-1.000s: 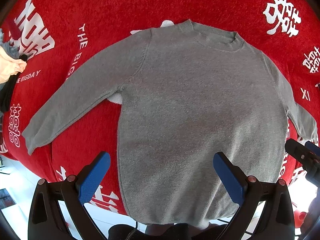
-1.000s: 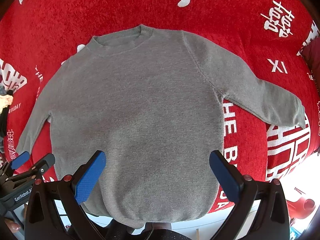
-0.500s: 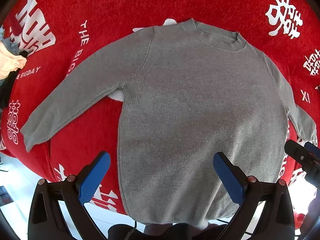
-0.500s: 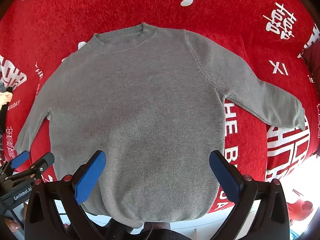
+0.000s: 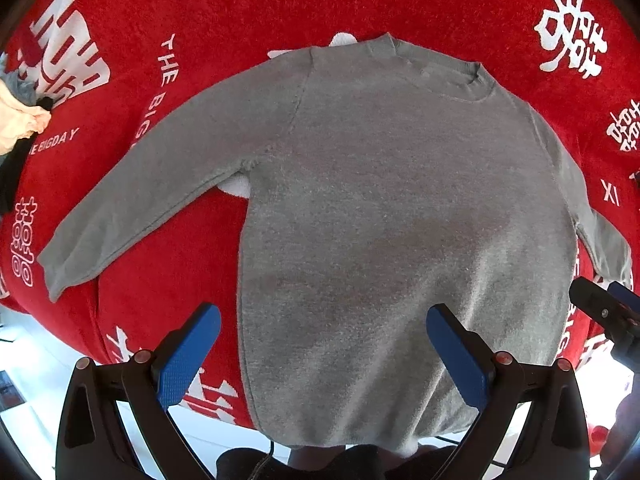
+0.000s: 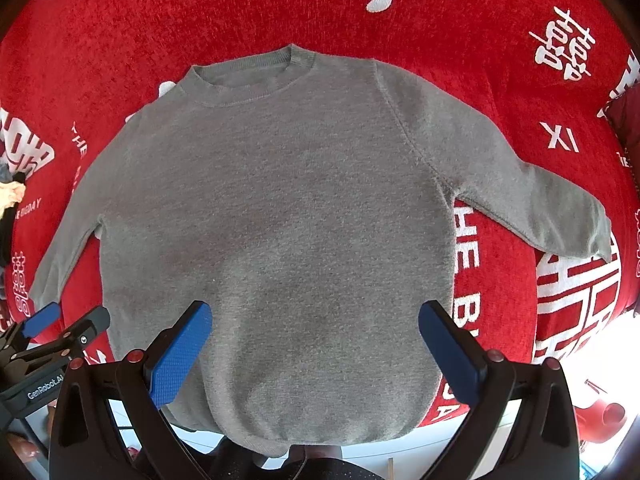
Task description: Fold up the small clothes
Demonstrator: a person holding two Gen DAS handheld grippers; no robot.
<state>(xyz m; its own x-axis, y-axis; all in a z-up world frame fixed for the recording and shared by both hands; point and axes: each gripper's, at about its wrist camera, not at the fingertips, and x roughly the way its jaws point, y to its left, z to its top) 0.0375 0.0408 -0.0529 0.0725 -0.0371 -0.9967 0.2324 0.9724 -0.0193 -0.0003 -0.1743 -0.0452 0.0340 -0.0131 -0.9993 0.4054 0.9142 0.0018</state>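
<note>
A small grey long-sleeved sweater (image 5: pixel 384 216) lies flat on a red cloth, collar away from me, both sleeves spread out; it also shows in the right wrist view (image 6: pixel 280 220). My left gripper (image 5: pixel 323 350) is open and empty, held above the hem at the sweater's left side. My right gripper (image 6: pixel 315 344) is open and empty above the hem's middle. The left sleeve cuff (image 5: pixel 60 268) lies at the far left, the right cuff (image 6: pixel 588 236) at the far right. Each gripper shows at the edge of the other's view.
The red cloth (image 5: pixel 280 8) with white lettering covers the surface, and its near edge drops to a pale floor. A pile of other clothes (image 5: pixel 16 120) lies at the far left. A red object (image 6: pixel 600 420) sits on the floor at lower right.
Both grippers have shifted slightly; the sweater sits a little lower in both views. Nothing was taken hold of and the sweater lies as before.
</note>
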